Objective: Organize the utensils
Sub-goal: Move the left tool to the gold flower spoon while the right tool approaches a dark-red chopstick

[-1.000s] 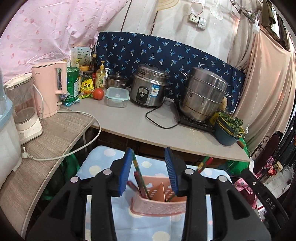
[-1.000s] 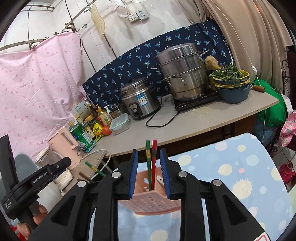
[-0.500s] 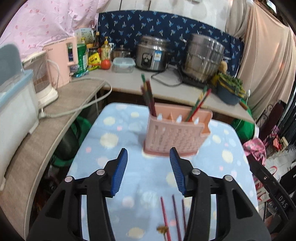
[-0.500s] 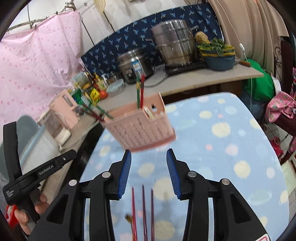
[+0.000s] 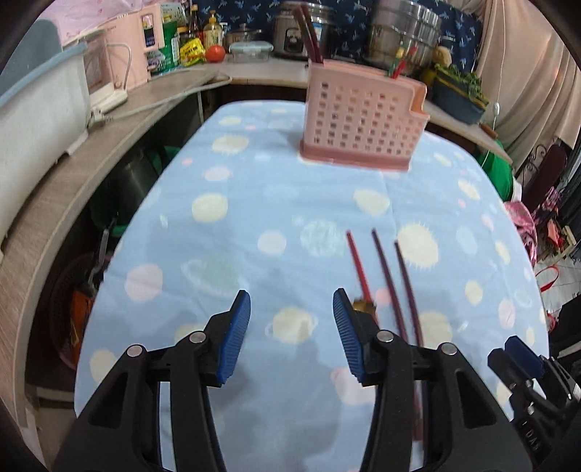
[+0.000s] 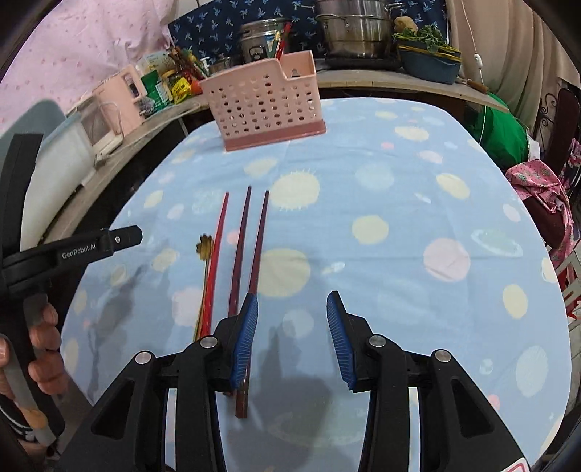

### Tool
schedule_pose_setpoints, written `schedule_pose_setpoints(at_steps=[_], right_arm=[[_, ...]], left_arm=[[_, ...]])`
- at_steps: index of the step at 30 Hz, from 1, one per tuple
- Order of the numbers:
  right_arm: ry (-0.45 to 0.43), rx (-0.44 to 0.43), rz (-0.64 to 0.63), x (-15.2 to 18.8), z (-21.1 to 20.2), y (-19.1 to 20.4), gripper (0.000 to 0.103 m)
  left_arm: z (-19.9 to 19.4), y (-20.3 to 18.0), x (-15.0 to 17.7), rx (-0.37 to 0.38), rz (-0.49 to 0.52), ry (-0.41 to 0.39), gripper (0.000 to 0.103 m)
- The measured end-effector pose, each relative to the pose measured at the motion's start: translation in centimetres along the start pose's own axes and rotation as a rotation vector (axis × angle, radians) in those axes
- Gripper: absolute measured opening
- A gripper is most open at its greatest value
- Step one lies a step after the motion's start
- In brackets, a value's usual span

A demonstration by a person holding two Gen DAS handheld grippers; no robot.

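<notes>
A pink perforated utensil basket (image 5: 359, 121) stands at the far end of the blue dotted cloth (image 5: 254, 203), with chopsticks upright in it; it also shows in the right wrist view (image 6: 267, 103). Three red and dark chopsticks (image 6: 239, 250) lie side by side on the cloth, with a thin gold-headed utensil (image 6: 204, 250) at their left. In the left wrist view the chopsticks (image 5: 385, 276) lie just right of my left gripper (image 5: 292, 334), which is open and empty. My right gripper (image 6: 290, 334) is open and empty, its left finger over the chopsticks' near ends.
A counter (image 5: 254, 70) behind the table holds a rice cooker, steel pots (image 6: 357, 27), bottles, a tomato and a pink kettle (image 5: 145, 43). A wooden shelf (image 5: 54, 188) runs along the left. A bowl of greens (image 6: 428, 54) sits far right.
Both grippers have pulled back from the basket and lowered toward the near end of the cloth. The chopsticks lying on the cloth have come into view.
</notes>
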State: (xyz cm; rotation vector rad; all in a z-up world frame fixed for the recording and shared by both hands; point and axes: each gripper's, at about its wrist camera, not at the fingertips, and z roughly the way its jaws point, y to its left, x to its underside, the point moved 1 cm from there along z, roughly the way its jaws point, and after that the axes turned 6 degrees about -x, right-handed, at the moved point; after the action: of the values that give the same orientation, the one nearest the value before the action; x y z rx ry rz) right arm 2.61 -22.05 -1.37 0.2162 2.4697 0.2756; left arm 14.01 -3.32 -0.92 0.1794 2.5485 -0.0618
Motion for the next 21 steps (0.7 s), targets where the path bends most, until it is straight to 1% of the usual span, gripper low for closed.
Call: schedule_pose_setpoints(at_steps=[4, 10, 21], right_arm=[[0.041, -0.010, -0.009, 1.8, 0.8, 0.4, 0.039], [0.061, -0.019, -0.039, 2.5, 1.3, 1.4, 0.038], [0.084, -0.013, -0.054, 3.2, 2.3, 1.8, 0.035]], left_arm=[[0.5, 0.1, 2.2, -0.011, 0.003, 0.025, 0.045], [0.8, 0.4, 4.0, -0.011, -0.006, 0.055, 0.045], [1.0, 0.5, 5.2, -0.015, 0.005, 0.077, 0.047]])
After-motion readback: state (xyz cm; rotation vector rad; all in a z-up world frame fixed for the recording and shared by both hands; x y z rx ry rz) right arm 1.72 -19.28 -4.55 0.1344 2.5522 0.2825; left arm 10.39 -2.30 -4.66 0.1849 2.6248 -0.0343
